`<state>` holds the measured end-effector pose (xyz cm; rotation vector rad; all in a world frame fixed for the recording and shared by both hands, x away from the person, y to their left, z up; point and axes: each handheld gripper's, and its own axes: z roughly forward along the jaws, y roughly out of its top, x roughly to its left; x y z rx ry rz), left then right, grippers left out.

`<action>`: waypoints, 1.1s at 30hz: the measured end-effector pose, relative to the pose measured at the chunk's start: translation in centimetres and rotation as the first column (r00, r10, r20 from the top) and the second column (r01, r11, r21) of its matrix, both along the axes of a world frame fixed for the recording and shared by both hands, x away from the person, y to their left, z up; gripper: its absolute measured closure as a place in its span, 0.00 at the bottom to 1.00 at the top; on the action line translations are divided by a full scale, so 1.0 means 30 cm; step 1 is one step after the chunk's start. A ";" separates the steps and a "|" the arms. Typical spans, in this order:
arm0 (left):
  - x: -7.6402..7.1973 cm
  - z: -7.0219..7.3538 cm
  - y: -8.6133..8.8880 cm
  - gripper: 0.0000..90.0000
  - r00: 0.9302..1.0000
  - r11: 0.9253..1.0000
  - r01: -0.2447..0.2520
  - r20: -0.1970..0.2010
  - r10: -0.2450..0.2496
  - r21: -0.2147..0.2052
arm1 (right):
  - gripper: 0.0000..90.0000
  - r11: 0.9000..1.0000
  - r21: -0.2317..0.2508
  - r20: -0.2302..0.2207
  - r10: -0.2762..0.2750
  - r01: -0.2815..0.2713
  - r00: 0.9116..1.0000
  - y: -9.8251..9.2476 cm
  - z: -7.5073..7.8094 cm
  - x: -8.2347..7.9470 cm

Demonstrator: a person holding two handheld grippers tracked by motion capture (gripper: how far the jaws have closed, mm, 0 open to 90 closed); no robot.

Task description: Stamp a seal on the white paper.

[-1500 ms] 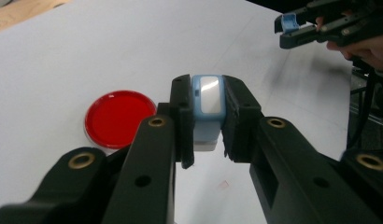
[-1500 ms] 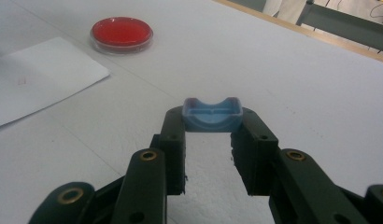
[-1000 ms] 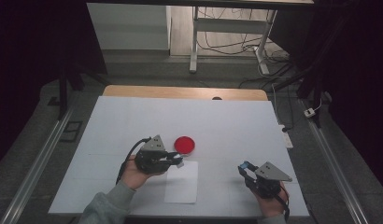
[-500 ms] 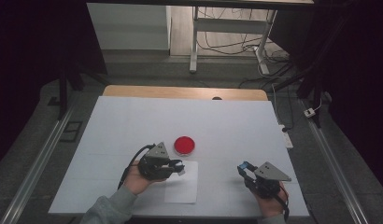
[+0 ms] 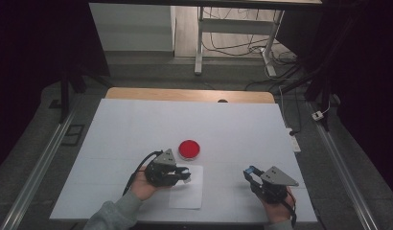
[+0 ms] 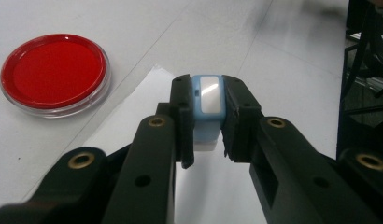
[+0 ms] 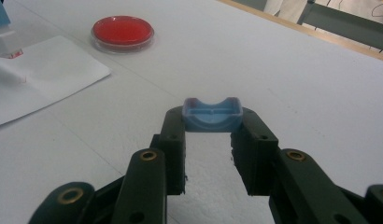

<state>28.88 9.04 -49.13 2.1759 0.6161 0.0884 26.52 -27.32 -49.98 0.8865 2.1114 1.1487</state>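
White tabletop (image 5: 137,124) carries a round red ink pad (image 5: 189,149) beside a white paper sheet (image 5: 190,194). Over that sheet, the left gripper (image 6: 208,122) clamps a light-blue stamp body (image 6: 208,100); the right gripper (image 7: 209,140) pinches a small blue cap (image 7: 211,115).

right gripper (image 7: 210,140) jaws clamp blue cap (image 7: 211,115) | red dish (image 7: 123,31) far-left

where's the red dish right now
In the high view the red dish sits on the white table near its middle, just beyond the paper sheet and the left gripper.
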 end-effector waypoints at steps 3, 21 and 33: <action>0.002 -0.009 -0.004 0.84 1.000 1.000 0.004 -0.002 -0.004 0.007 | 0.73 1.000 0.001 -0.001 -0.002 0.002 1.000 0.000 0.000 0.000; 0.007 -0.039 -0.017 0.84 1.000 0.999 0.010 0.002 -0.010 0.033 | 0.73 1.000 0.000 0.001 0.002 -0.002 1.000 0.000 -0.001 0.000; 0.010 -0.050 -0.019 0.84 1.000 0.999 0.010 0.007 -0.010 0.048 | 0.73 1.000 0.000 0.000 0.002 -0.002 1.000 0.001 -0.001 0.000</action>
